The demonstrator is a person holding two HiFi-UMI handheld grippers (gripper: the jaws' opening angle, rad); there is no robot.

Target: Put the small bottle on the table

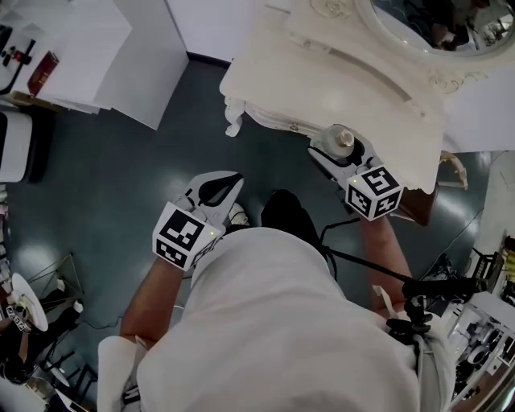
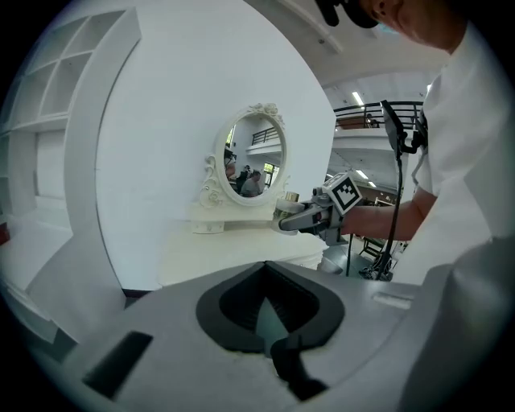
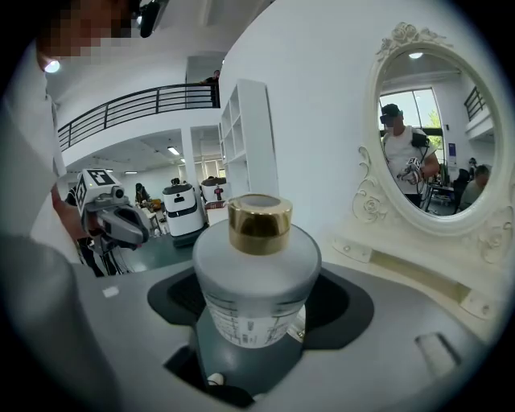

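Note:
The small bottle [image 1: 344, 138], white with a gold cap, stands upright between the jaws of my right gripper [image 1: 334, 149], which is shut on it. In the head view it hangs over the near edge of the cream dressing table [image 1: 322, 72]. The right gripper view shows the bottle [image 3: 256, 273] filling the middle, with the gripper [image 3: 257, 302] closed round its lower body. My left gripper [image 1: 228, 187] is held over the dark floor, left of the table, shut and holding nothing. Seen from the left gripper view, the left gripper's [image 2: 265, 269] jaw tips meet, and the bottle's cap [image 2: 290, 195] shows beyond them.
An oval mirror [image 1: 418, 20] in a carved frame stands at the back of the table. White shelving [image 1: 80, 48] stands at the left over dark floor [image 1: 121, 177]. A stand with cables [image 1: 426, 290] is close on my right. White service robots [image 3: 183, 209] stand far off.

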